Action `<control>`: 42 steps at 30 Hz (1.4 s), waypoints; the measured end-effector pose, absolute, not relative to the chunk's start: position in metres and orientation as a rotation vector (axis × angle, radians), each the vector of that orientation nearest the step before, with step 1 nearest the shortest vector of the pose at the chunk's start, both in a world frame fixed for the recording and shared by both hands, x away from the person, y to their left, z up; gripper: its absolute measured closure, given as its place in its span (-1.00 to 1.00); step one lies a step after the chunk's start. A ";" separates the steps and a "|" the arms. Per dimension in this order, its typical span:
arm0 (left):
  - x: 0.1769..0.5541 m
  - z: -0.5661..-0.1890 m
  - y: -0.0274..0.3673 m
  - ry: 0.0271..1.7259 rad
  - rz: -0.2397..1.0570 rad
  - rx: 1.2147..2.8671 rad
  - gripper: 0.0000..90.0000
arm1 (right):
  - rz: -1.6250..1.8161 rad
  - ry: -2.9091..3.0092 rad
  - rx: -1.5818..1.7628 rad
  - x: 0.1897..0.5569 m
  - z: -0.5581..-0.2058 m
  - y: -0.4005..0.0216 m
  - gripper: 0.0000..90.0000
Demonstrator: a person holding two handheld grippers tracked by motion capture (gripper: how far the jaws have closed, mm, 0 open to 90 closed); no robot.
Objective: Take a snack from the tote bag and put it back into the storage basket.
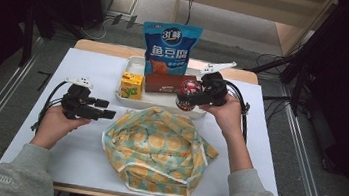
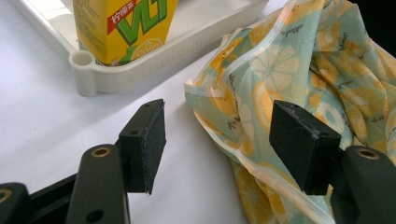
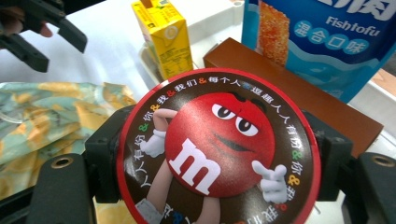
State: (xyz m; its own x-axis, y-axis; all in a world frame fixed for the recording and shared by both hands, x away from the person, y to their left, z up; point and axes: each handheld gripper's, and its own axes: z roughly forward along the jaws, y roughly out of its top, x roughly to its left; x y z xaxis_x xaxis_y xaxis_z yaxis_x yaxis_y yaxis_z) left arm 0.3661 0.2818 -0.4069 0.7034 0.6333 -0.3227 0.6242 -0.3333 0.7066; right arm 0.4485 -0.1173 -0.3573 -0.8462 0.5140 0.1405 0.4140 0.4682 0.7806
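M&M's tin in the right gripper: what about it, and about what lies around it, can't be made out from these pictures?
- M&M's tin: right gripper view shows its lid face; its sides sit behind the jaws, its lower rim is cut off by the bottom edge.
- High view: the tin is too small to read; the right gripper covers part of it.
- Brown box: label hidden, partly behind the tin.
- Lemon-print bag: any contents are hidden by its fabric.

The high view looks down from above the person's side, far enough to see the whole table. The left gripper view sits low and close, facing the lemon cloth and yellow carton. The right gripper view looks very near at a round tin (its lid faces the camera). All three see the carton and cloth.
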 end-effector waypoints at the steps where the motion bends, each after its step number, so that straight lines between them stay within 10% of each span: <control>1: 0.366 -0.407 0.282 0.961 0.013 2.037 -0.19 | 1.329 2.588 0.827 0.450 -0.359 -0.118 -0.42; 42: 0.366 -0.409 0.281 0.960 0.010 2.046 -0.19 | 1.198 2.511 0.994 0.485 -0.411 -0.121 -0.42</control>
State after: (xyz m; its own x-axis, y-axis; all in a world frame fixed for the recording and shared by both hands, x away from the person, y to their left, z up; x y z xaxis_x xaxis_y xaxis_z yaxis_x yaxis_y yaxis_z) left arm 0.3662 0.2810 -0.4091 0.7046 0.6326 -0.3216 0.6258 -0.3403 0.7018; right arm 0.4846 -0.1211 -0.4112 -0.7582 0.6423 0.1124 0.4914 0.4496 0.7459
